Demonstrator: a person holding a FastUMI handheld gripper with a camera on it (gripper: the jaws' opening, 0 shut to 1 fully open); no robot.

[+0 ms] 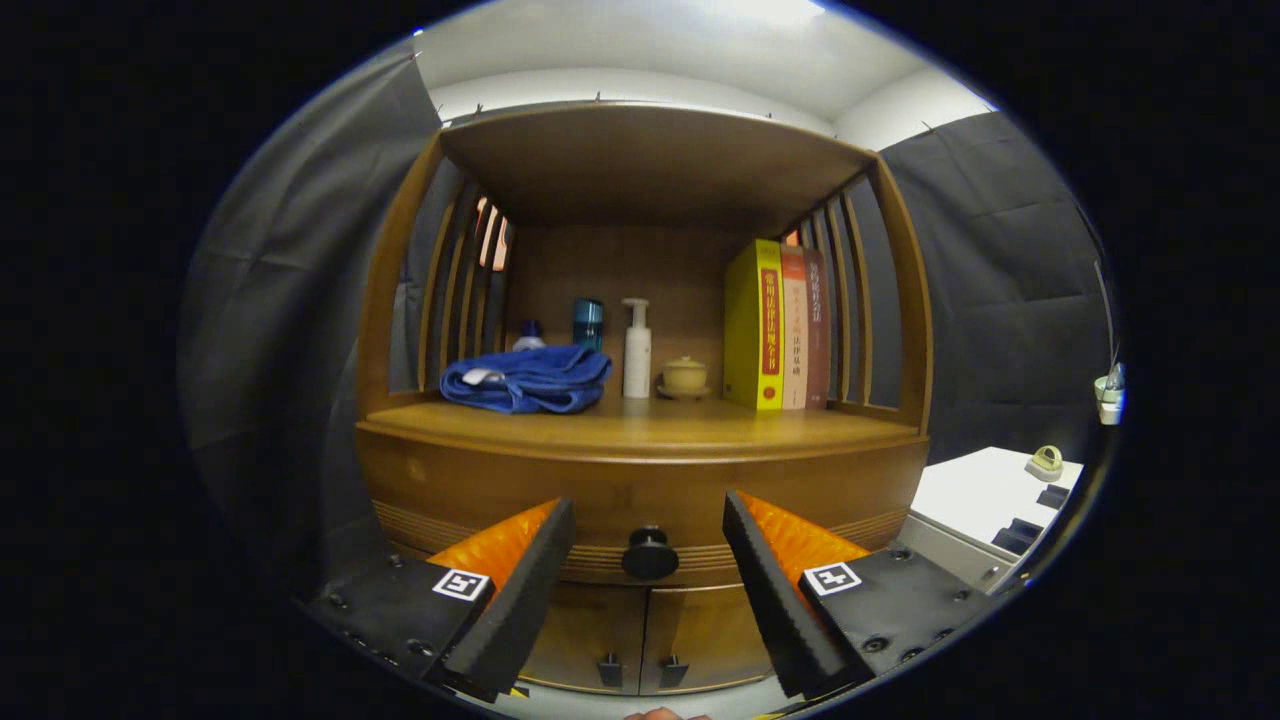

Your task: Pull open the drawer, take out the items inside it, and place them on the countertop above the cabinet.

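Cabinet (640, 480) is seen straight ahead, drawer knob (650, 554) centred between the spread fingers of the gripper (648, 540), just beyond them. On the countertop (640, 425): folded towel (528, 380) at left, pump bottle (637, 350) and small lidded jar (685, 377) mid, upright books (778, 325) at right. Two bottles (588, 322) are placed behind the towel. Two doors (645, 640) sit below the drawer.

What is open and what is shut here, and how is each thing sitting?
Drawer: shut.
Knob: between the fingers, untouched.
Gripper: open.
Cupboard doors: shut.
Towel: folded, lying on the countertop.
Pump bottle: upright.
Books: upright, side by side.
Small pot: lid on.
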